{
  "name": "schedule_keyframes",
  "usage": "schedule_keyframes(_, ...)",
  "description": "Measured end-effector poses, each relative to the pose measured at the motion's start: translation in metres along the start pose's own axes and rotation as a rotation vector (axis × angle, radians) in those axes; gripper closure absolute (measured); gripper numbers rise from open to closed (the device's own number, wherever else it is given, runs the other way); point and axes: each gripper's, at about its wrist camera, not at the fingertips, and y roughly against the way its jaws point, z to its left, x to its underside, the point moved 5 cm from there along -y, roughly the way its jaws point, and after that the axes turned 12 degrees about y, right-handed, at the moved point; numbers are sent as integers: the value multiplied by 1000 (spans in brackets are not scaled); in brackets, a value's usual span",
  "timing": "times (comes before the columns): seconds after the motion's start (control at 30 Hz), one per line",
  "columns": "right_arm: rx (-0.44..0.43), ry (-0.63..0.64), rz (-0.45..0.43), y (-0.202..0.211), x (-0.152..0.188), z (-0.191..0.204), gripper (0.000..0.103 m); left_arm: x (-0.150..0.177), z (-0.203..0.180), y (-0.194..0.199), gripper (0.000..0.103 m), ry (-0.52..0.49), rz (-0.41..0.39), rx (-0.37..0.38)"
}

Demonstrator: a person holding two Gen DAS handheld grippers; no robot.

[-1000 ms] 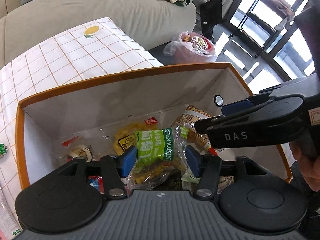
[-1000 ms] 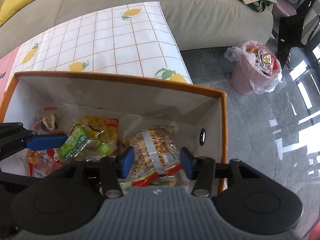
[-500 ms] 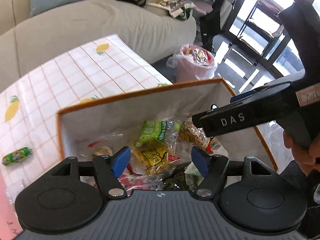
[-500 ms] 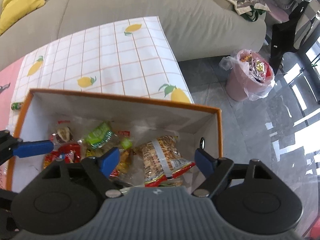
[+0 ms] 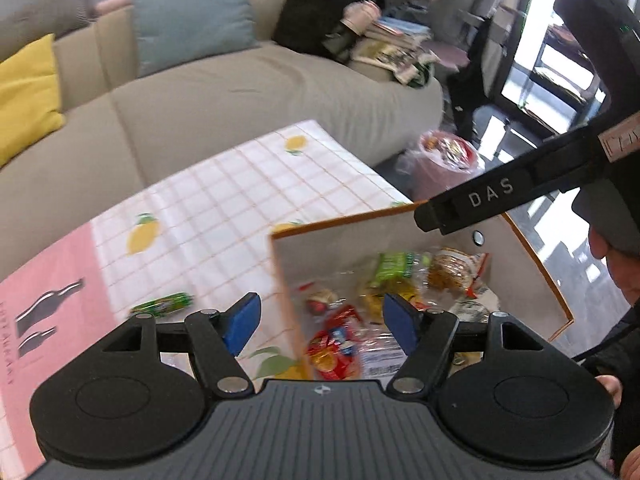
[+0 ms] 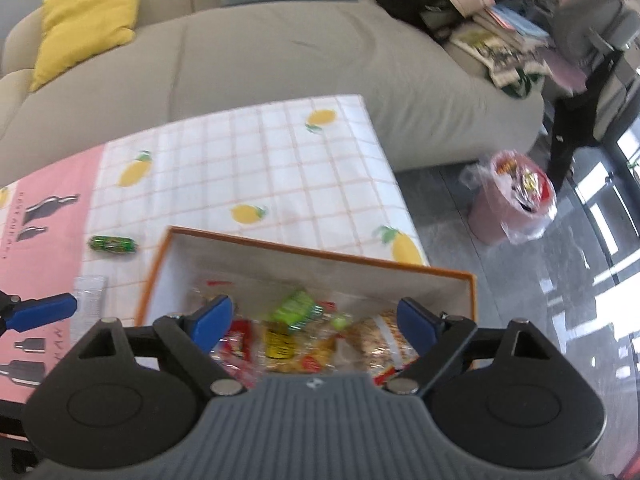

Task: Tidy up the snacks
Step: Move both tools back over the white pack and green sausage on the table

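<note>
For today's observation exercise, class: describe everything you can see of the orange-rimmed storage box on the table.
The storage box is rectangular and open-topped, with an orange rim and pale, fabric-like inner walls. A small round eyelet sits in one end wall. It stands upright at the lemon-print tablecloth's corner nearest the floor. Inside lie loose wrapped snacks: a green packet, a yellow packet, a red packet and a clear pack of tan biscuits. Both open grippers hover above, touching nothing.

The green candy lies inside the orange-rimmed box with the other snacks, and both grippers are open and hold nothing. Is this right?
Not quite. The green candy lies outside the orange-rimmed box, on the tablecloth to its left, as the right wrist view shows. The rest holds: the left gripper and right gripper have open jaws and hold nothing.
</note>
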Motion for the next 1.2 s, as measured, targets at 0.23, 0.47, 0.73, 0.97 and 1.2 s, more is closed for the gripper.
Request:
schedule_keyframes(0.23,-55,43,-106,26,-11,56,16,4,39,37,21,32,-68,-76)
schedule_keyframes(0.47,-116,53,-202,35,-11,114,22,21,96,68,21,147,-130,-84)
schedule_keyframes(0.73,-185,111,-298,21,6,183,38,57,168,78,25,337,-151,-103)
schedule_keyframes(0.97,-201,154,-329,-10,37,226,51,87,193,61,28,423,-135,-110)
schedule_keyframes(1.2,-147,230,-306,-44,62,252,70,105,198,34,28,470,-71,-102)
